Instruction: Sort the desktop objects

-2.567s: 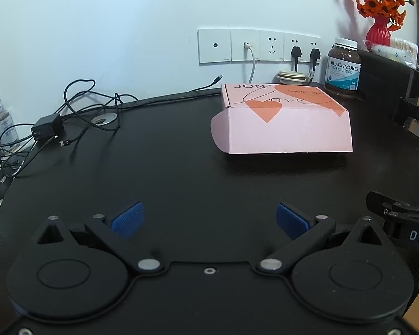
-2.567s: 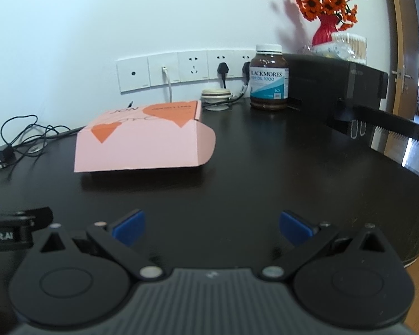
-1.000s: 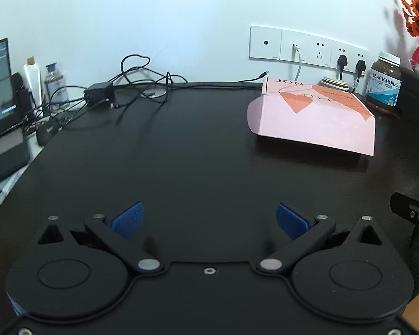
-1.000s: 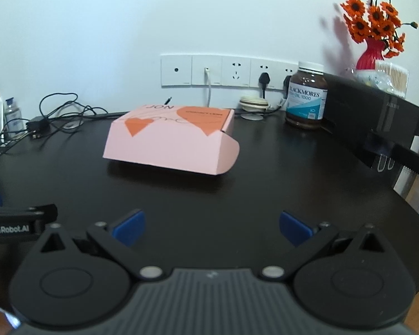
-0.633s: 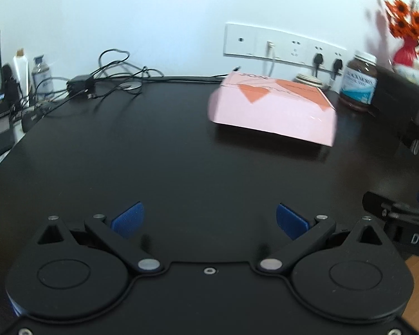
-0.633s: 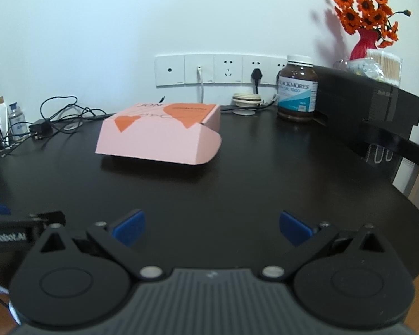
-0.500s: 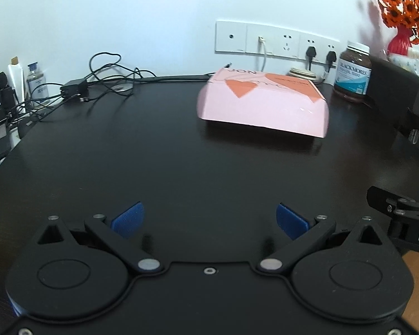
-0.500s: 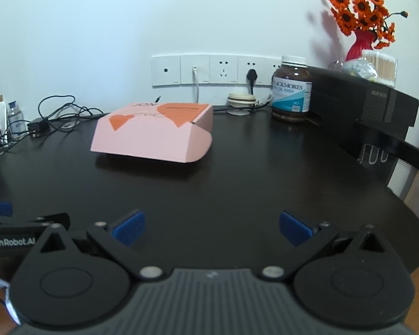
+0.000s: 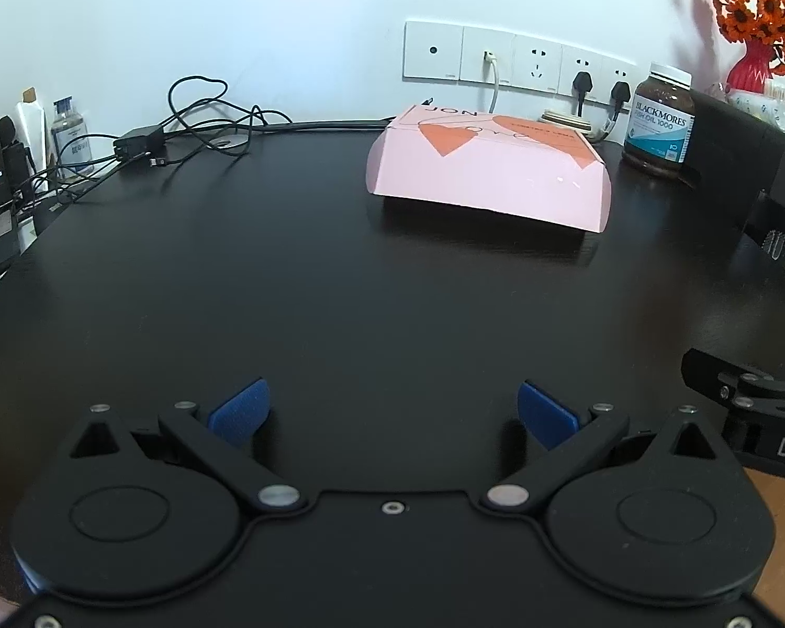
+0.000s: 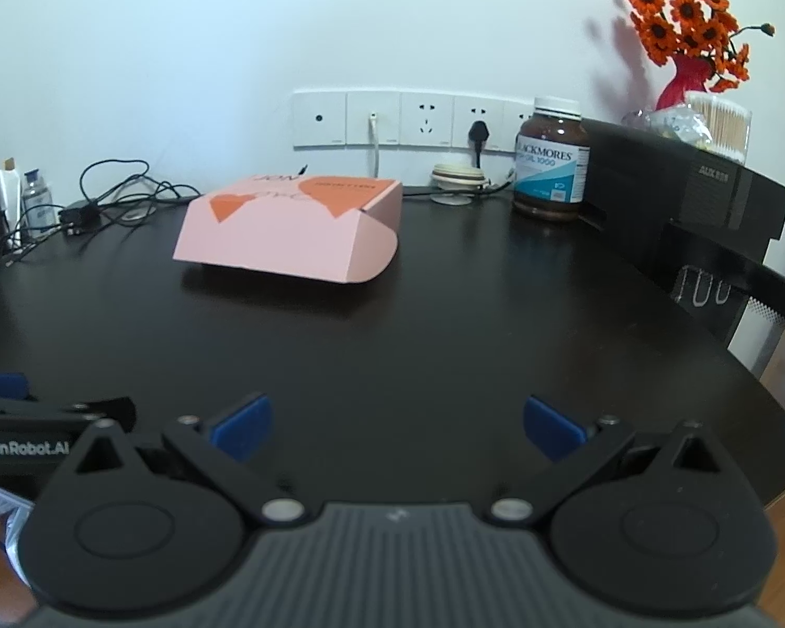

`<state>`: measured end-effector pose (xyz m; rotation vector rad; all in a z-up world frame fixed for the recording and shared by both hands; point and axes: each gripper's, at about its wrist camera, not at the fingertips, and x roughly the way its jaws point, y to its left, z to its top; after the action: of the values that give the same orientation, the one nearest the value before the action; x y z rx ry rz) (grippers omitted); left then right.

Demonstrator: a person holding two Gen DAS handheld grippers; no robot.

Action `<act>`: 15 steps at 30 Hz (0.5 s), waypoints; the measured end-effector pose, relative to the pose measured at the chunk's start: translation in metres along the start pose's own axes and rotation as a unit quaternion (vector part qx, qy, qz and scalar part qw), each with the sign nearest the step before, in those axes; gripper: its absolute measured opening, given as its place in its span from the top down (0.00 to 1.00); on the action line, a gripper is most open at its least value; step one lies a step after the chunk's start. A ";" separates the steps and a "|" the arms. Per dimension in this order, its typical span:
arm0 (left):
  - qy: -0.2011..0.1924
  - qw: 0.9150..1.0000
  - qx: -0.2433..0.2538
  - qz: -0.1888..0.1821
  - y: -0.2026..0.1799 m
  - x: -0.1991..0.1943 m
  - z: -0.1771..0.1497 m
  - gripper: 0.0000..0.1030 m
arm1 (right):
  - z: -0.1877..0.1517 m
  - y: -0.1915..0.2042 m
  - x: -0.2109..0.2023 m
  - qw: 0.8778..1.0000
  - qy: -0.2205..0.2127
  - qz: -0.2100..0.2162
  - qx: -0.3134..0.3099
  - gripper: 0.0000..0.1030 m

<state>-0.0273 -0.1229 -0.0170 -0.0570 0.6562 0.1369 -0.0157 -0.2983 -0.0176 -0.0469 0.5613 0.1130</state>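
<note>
A pink cardboard box with orange hearts lies closed on the black desk, far ahead; it also shows in the right wrist view. A brown Blackmores fish oil bottle stands at the back right, also in the right wrist view. My left gripper is open and empty, low over the near desk edge. My right gripper is open and empty, beside the left one. Each gripper's side shows in the other's view.
Tangled black cables and a charger lie at the back left. Wall sockets hold plugs. A black appliance stands at the right with a red vase of orange flowers and cotton swabs on top. Small bottles stand far left.
Both grippers swung left, then back right, and pulled back slightly; the box now sits farther off. Both stay open and empty.
</note>
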 end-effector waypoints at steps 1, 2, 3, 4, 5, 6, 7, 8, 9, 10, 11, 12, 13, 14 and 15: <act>-0.001 1.000 0.000 0.000 0.001 -0.001 -0.001 0.00 | -0.001 0.001 0.000 1.000 0.002 0.001 0.000 0.01; -0.001 1.000 0.000 0.001 0.002 -0.002 -0.001 0.00 | -0.002 0.001 0.001 1.000 0.003 0.002 -0.001 0.01; -0.001 1.000 0.000 0.003 0.002 -0.002 -0.002 0.00 | -0.003 0.002 0.000 1.000 0.004 0.002 -0.002 0.01; -0.002 1.000 0.000 0.003 0.002 -0.002 -0.002 0.00 | -0.004 0.003 0.000 1.000 0.005 0.002 -0.003 0.01; -0.002 1.000 0.000 0.005 0.003 -0.002 -0.002 0.00 | -0.005 0.004 0.000 1.000 0.006 0.003 -0.004 0.01; -0.002 1.000 -0.001 0.006 0.003 -0.003 -0.002 0.00 | -0.005 0.004 0.000 1.000 0.007 0.003 -0.005 0.01; -0.002 1.000 0.000 0.005 0.003 -0.003 -0.002 0.00 | -0.006 0.004 0.000 1.000 0.007 0.002 -0.004 0.01; -0.003 1.000 0.000 0.006 0.004 -0.003 -0.002 0.00 | -0.007 0.003 0.001 1.000 0.008 0.002 -0.003 0.01; -0.003 1.000 0.001 0.006 0.004 -0.003 -0.002 0.00 | -0.007 0.003 0.001 1.000 0.009 0.002 0.000 0.01; -0.003 1.000 0.001 0.007 0.003 -0.003 -0.002 0.00 | -0.007 0.002 0.002 1.000 0.010 0.002 0.003 0.01; -0.003 1.000 0.002 0.007 0.003 -0.003 -0.002 0.00 | -0.008 0.001 0.003 1.000 0.011 0.003 0.006 0.01; -0.003 1.000 0.003 0.009 0.003 -0.002 -0.002 0.00 | -0.008 0.001 0.003 1.000 0.012 0.004 0.008 0.01; -0.003 1.000 0.003 0.009 0.003 -0.002 -0.002 0.00 | -0.008 0.001 0.003 1.000 0.012 0.005 0.009 0.01; -0.003 1.000 0.004 0.009 0.003 -0.002 -0.002 0.00 | -0.008 0.001 0.004 1.000 0.013 0.005 0.010 0.01; -0.003 1.000 0.005 0.009 0.003 -0.002 -0.002 0.00 | -0.007 0.001 0.004 1.000 0.014 0.006 0.009 0.01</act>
<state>-0.0304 -0.1205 -0.0174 -0.0414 0.6521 0.1513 -0.0163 -0.2974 -0.0262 -0.0273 0.5912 0.1187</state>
